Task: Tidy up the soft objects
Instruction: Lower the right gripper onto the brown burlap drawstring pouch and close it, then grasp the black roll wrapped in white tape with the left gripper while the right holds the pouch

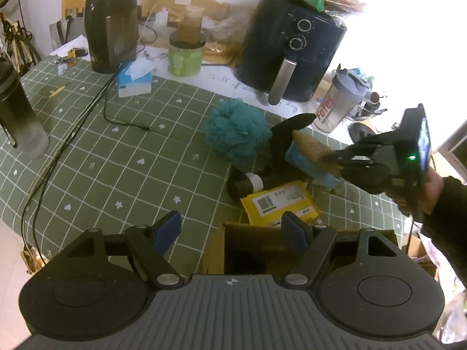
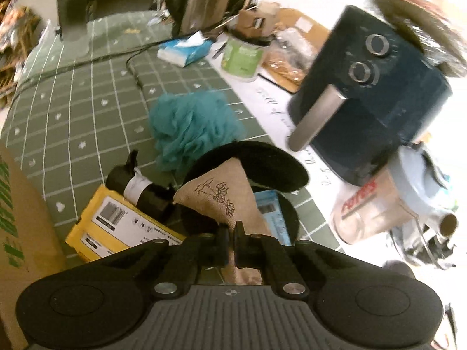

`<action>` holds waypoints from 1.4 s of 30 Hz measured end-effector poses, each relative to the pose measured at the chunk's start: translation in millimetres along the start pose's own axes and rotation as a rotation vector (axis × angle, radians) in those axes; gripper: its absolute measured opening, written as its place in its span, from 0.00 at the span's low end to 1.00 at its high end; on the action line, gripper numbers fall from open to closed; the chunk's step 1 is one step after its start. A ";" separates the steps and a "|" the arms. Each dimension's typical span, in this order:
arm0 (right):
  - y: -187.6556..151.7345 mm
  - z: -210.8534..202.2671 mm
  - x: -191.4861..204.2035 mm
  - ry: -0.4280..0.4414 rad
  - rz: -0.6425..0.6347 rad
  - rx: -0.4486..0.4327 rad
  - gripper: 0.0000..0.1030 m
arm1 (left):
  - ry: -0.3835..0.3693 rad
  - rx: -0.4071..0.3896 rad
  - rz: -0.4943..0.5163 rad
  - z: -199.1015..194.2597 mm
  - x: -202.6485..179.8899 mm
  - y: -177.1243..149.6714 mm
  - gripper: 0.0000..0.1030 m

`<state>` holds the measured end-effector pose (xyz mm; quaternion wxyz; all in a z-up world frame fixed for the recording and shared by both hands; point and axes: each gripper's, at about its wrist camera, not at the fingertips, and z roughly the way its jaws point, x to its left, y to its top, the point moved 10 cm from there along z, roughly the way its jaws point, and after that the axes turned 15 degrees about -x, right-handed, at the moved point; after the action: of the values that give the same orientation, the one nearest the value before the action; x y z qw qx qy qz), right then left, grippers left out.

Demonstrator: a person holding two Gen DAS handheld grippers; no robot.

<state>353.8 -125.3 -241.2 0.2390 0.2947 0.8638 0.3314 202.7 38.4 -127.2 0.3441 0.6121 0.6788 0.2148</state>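
Observation:
My right gripper (image 2: 232, 227) is shut on a tan burlap pouch (image 2: 217, 197) with a black flower drawing and holds it above the pile; in the left wrist view the right gripper (image 1: 335, 157) and the pouch (image 1: 310, 145) show at right. Under it lie a black soft piece (image 2: 262, 166), a blue packet (image 2: 273, 213), a black roll with a white band (image 2: 137, 189), a yellow packet (image 2: 116, 227) and a teal bath pouf (image 2: 189, 128). My left gripper (image 1: 232, 230) is open and empty over the edge of a cardboard box (image 1: 248, 245).
On the green checked tablecloth (image 1: 122, 157) stand a dark air fryer (image 1: 292, 52), a kettle (image 1: 112, 26), a green tub (image 1: 185, 57), a tissue pack (image 1: 134, 80), a shaker bottle (image 1: 338, 105) and a dark bottle (image 1: 17, 110). Cables (image 1: 73, 134) cross the left side.

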 end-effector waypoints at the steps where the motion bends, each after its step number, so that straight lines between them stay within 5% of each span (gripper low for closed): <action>1: 0.5 -4.7 -3.6 -0.007 0.015 -0.003 0.05 | -0.002 -0.001 0.004 1.2 -0.6 1.7 0.73; 28: -21.2 -123.1 -32.1 -0.091 0.393 -0.074 0.05 | -0.096 -0.003 0.216 44.2 -28.4 35.8 0.73; 42: -58.0 -153.7 -30.2 -0.137 0.540 -0.050 0.05 | -0.162 0.110 0.253 107.3 -26.9 33.6 0.73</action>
<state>261.4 -247.0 -173.5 0.2072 0.5297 0.7275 0.3837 304.3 3.5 -169.7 0.3342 0.7259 0.5770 0.1688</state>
